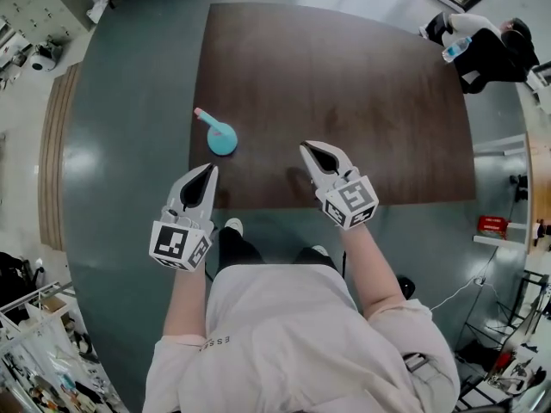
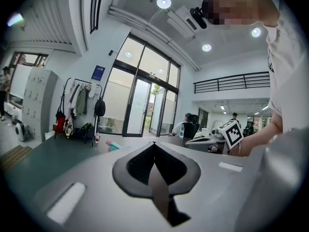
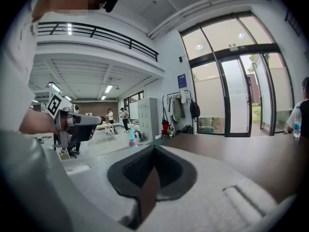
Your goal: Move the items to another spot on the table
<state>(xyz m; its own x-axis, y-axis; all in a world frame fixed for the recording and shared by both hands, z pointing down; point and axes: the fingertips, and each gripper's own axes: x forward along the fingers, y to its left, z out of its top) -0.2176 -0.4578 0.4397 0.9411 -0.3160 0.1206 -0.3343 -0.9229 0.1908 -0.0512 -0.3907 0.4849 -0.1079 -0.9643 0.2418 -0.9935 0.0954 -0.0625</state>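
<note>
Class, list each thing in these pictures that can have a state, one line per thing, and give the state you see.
Left gripper: jaws shut, empty, held just off the table's near edge.
Right gripper: jaws shut, empty, over the near edge of the dark brown wooden table.
Teal flask-shaped item with pink top: standing upright on the table, apart from both grippers.

Place: large open office-cum-lab hall. Evidence — tall glass doors (image 2: 140, 112) at centre of the left gripper view. Grey lockers (image 2: 36, 103) and a coat rack (image 2: 79, 103) at its left. Balcony railing (image 2: 231, 82) at right, round ceiling lights (image 2: 163, 2) at top. People (image 3: 110, 115) by distant desks (image 3: 105, 126), left of the right gripper view. Dark wooden table (image 1: 344, 84) on grey floor (image 1: 129, 144).
</note>
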